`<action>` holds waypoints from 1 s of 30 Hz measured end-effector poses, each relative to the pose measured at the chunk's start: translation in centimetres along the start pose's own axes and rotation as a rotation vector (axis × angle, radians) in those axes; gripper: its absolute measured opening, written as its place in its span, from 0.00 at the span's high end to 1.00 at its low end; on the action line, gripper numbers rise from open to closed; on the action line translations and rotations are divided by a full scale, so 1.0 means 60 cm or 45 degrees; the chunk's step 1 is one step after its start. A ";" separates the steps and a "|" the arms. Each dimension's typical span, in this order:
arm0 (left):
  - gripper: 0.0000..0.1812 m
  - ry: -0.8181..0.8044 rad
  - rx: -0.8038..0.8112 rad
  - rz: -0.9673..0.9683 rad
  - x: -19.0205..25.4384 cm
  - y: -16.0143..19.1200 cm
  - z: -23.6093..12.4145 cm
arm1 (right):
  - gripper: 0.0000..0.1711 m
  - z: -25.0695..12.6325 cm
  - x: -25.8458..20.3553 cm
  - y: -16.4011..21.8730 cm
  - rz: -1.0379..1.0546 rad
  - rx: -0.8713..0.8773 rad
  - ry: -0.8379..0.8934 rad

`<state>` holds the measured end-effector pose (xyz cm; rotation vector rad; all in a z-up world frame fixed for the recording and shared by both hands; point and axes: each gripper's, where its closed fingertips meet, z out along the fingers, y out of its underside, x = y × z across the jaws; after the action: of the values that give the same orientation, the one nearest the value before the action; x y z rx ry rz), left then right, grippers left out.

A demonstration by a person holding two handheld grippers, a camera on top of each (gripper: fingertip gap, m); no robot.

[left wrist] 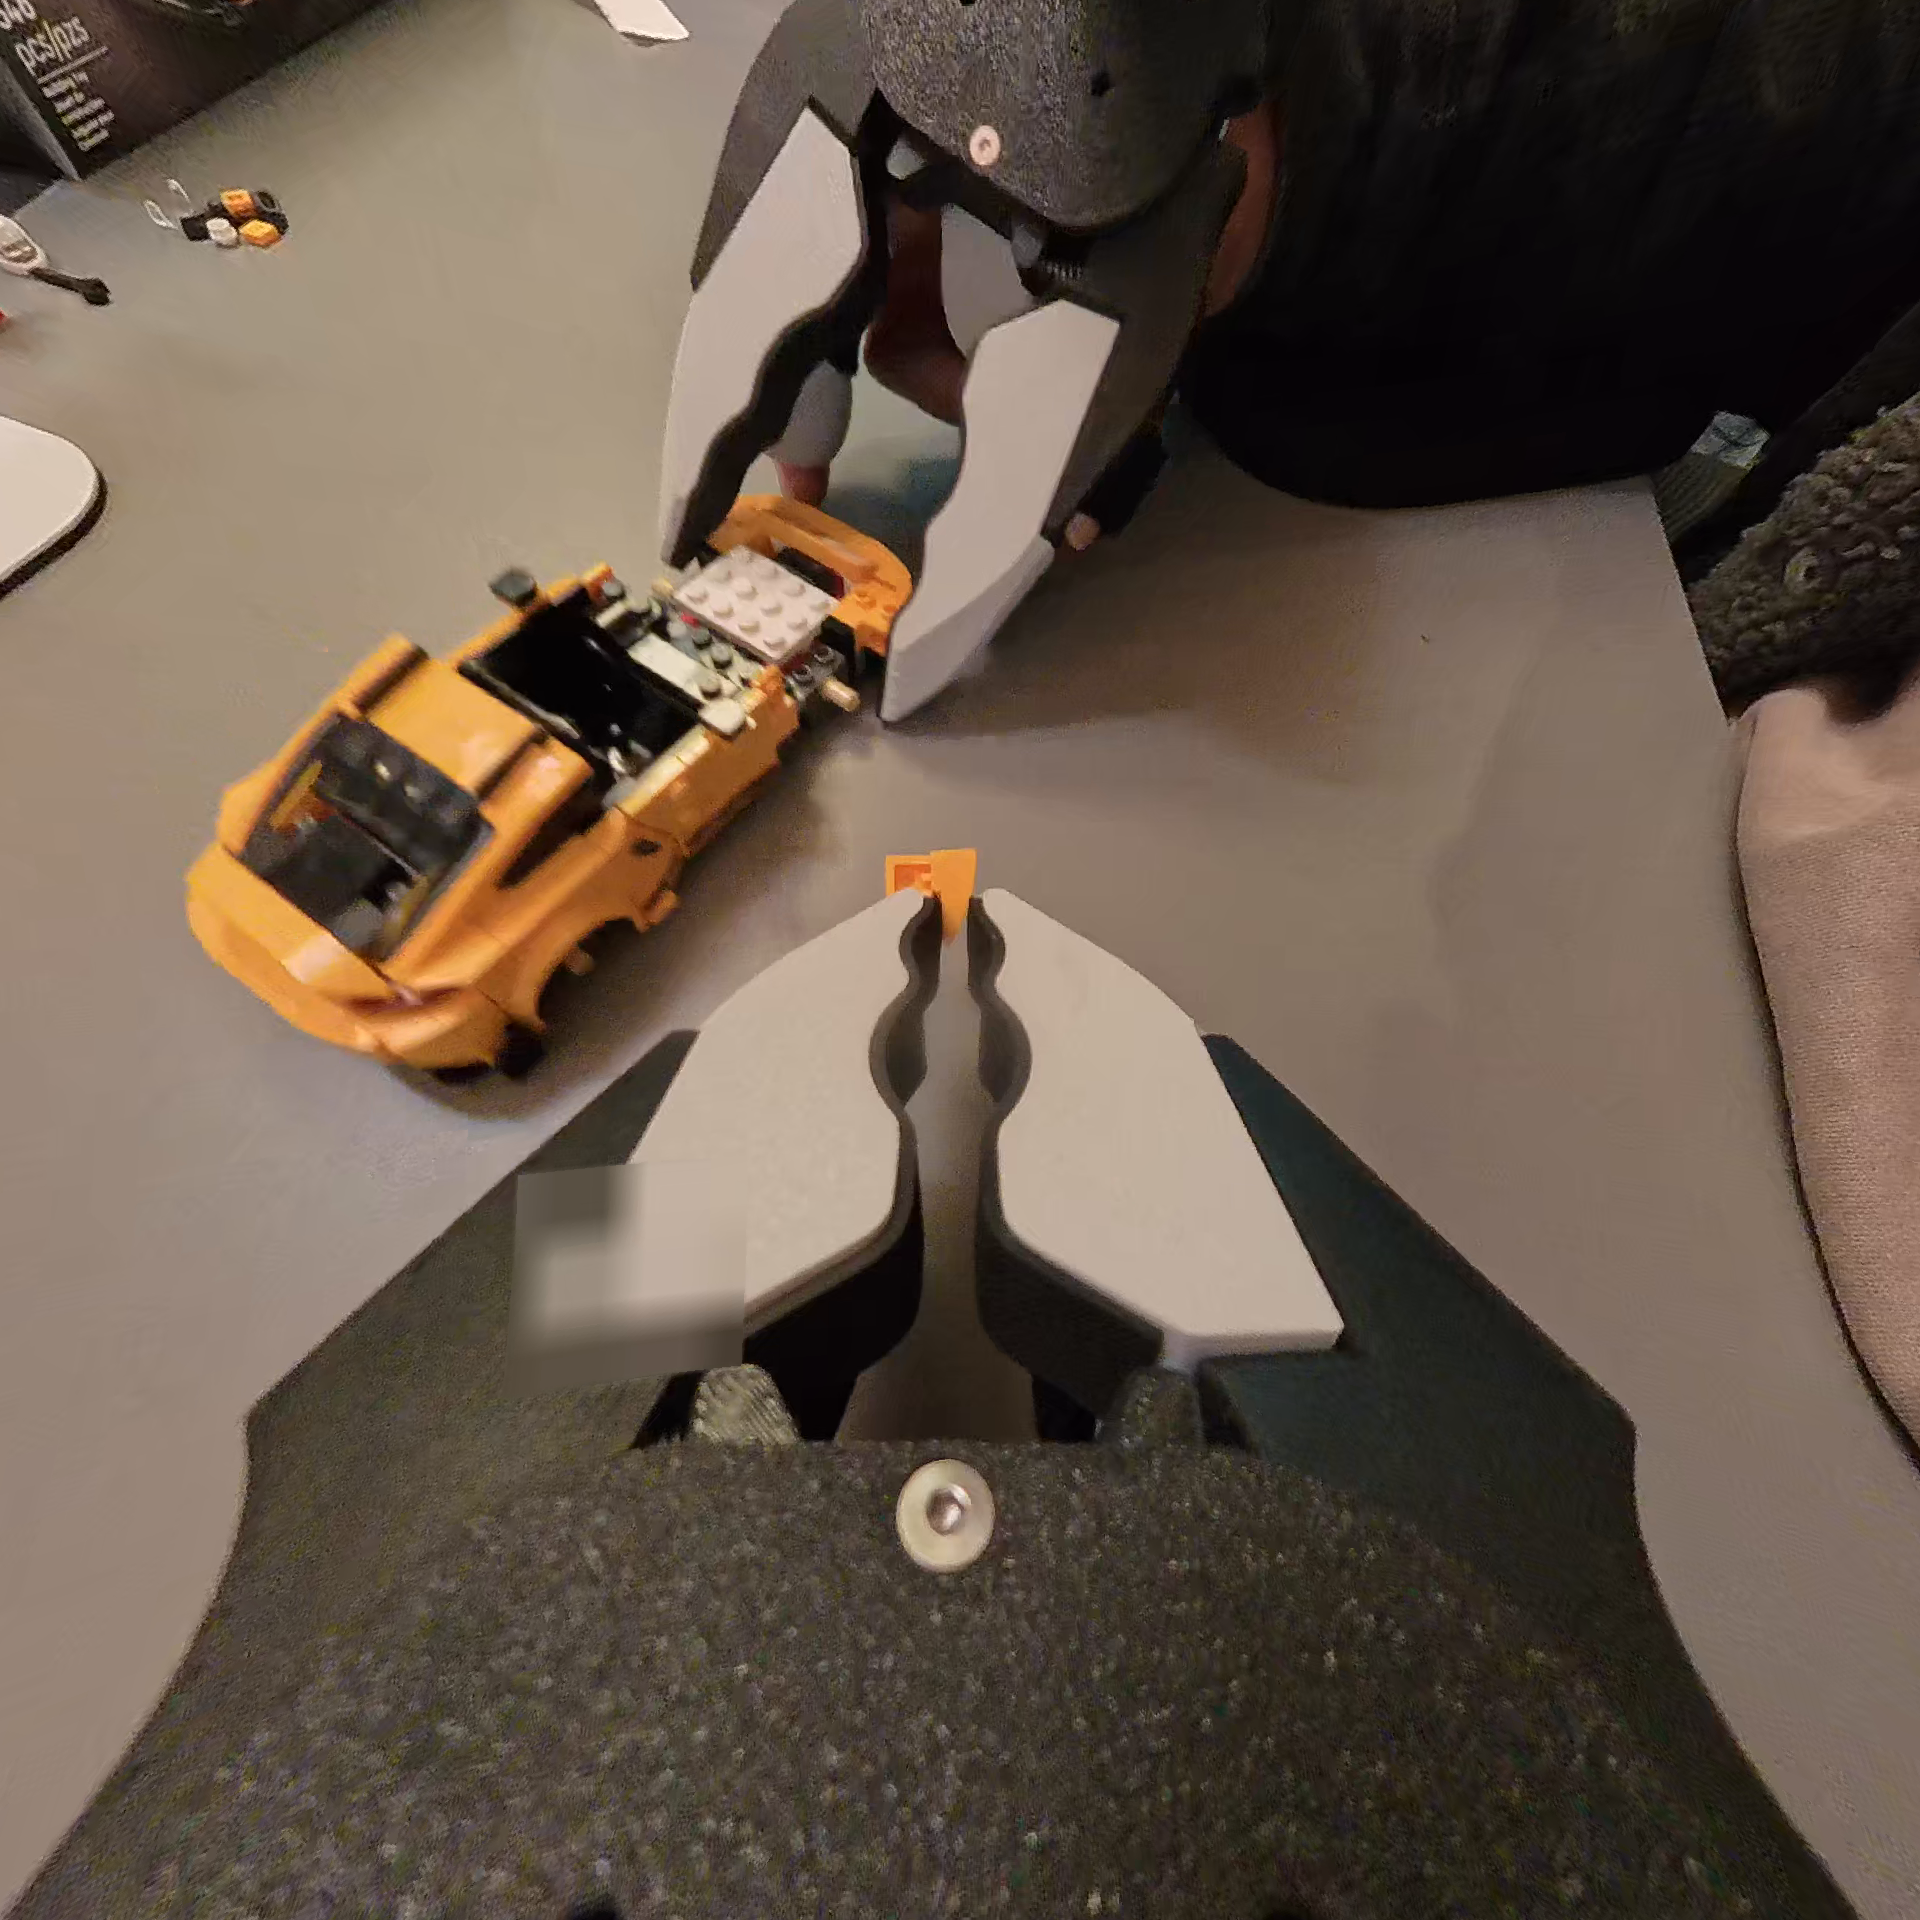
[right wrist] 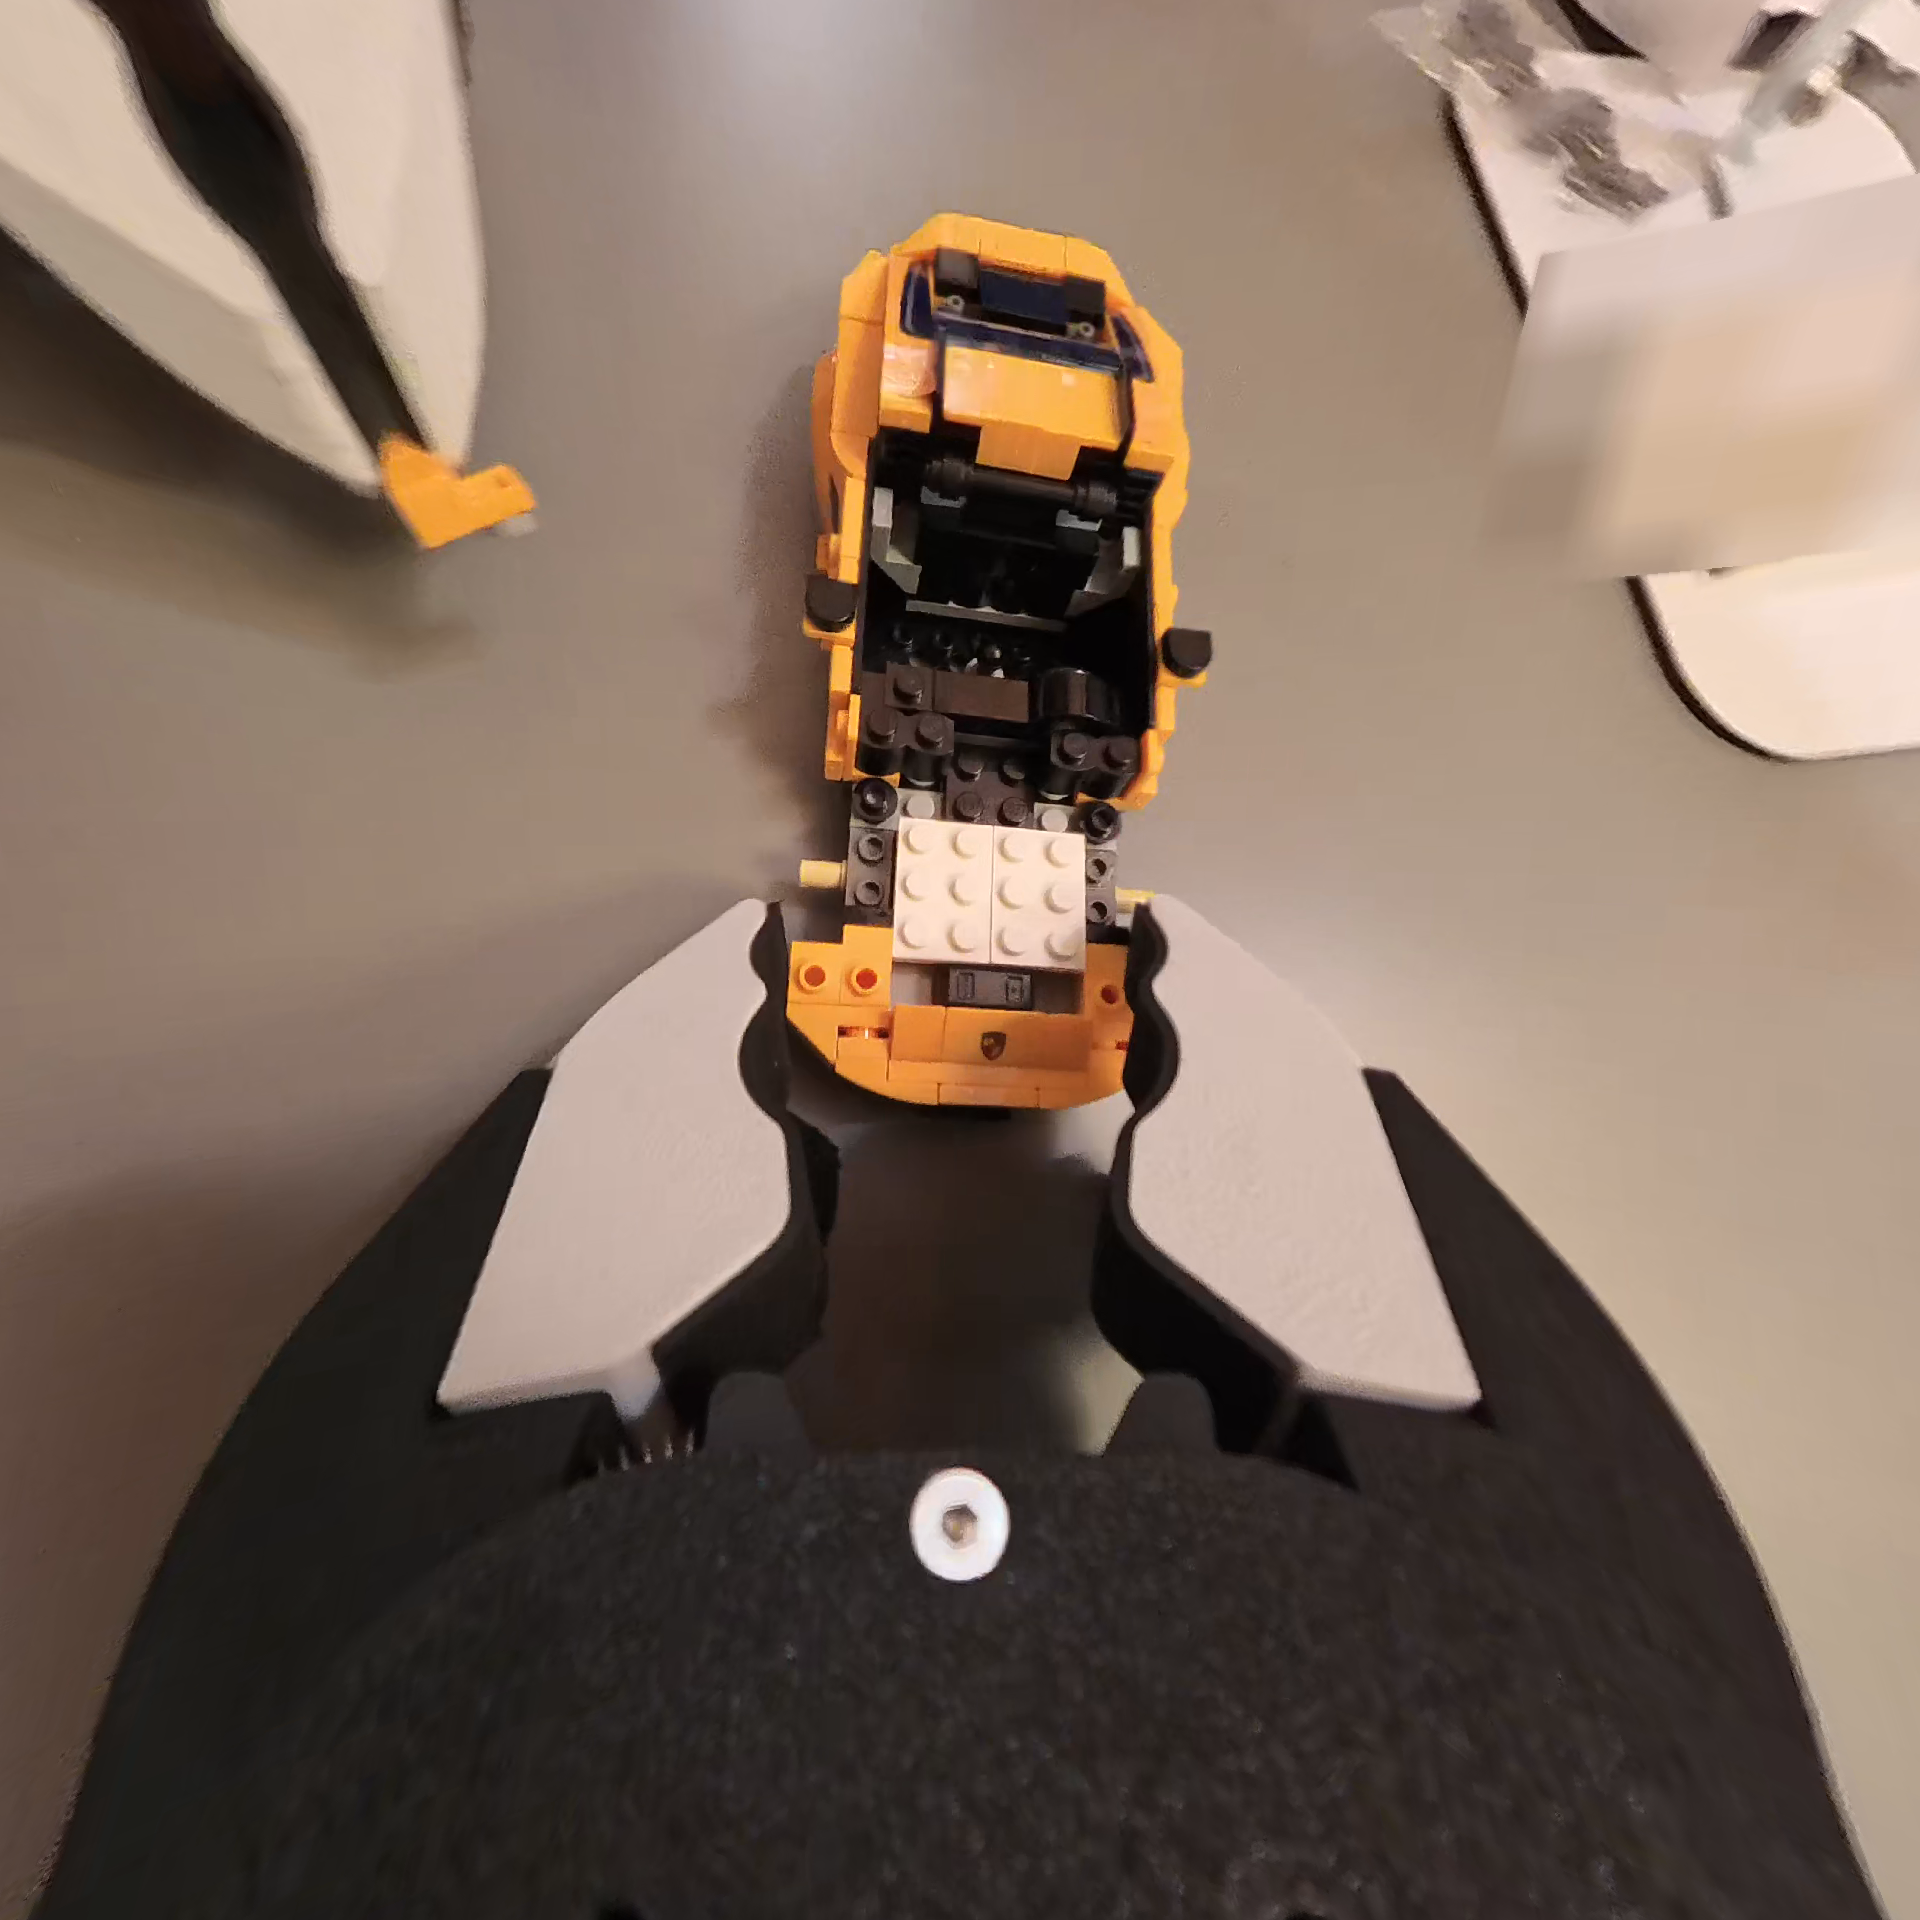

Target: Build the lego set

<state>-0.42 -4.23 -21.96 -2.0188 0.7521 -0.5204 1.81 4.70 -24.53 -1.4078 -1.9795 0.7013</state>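
The orange toy car (right wrist: 997, 644) sits on the grey table (left wrist: 1351, 779), half built, its cabin open and a white studded plate (right wrist: 992, 899) bare near one end. The right gripper (right wrist: 951, 914) straddles that end with its jaws spread to either side of the body; whether they press on it cannot be told. The left gripper (left wrist: 948, 902) pinches a small orange piece (left wrist: 935, 875) by its very tip, held apart from the car. That thin hold is the likely weak point: the piece could twist or drop when pushed onto the studs, and if the car is not firmly braced it may slide on the smooth table.
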 end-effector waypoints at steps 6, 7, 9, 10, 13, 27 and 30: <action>0.98 0.064 0.070 0.013 0.017 -0.017 -0.006 | 0.63 0.000 -0.056 -0.014 -0.159 0.042 -0.166; 0.98 0.072 0.078 0.016 0.020 -0.019 -0.007 | 0.63 0.000 -0.060 -0.015 -0.170 0.049 -0.176; 0.98 0.082 0.082 0.019 0.023 -0.021 -0.008 | 0.63 0.000 -0.062 -0.015 -0.177 0.055 -0.184; 0.98 0.082 0.080 0.020 0.023 -0.020 -0.007 | 0.63 0.000 -0.062 -0.015 -0.177 0.058 -0.186; 0.98 0.089 0.075 0.016 0.024 -0.018 -0.006 | 0.63 0.000 -0.063 -0.016 -0.184 0.064 -0.189; 0.98 0.112 0.078 0.013 0.032 -0.018 -0.004 | 0.63 -0.025 -0.058 -0.048 -0.214 0.174 -0.156; 0.98 0.144 0.085 -0.004 0.038 -0.020 -0.003 | 0.69 -0.031 -0.082 -0.066 -0.274 0.247 -0.200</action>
<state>1.47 -5.39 -20.69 -1.9419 0.7890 -0.6577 1.93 -0.99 -21.25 -1.0360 -2.0806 0.8998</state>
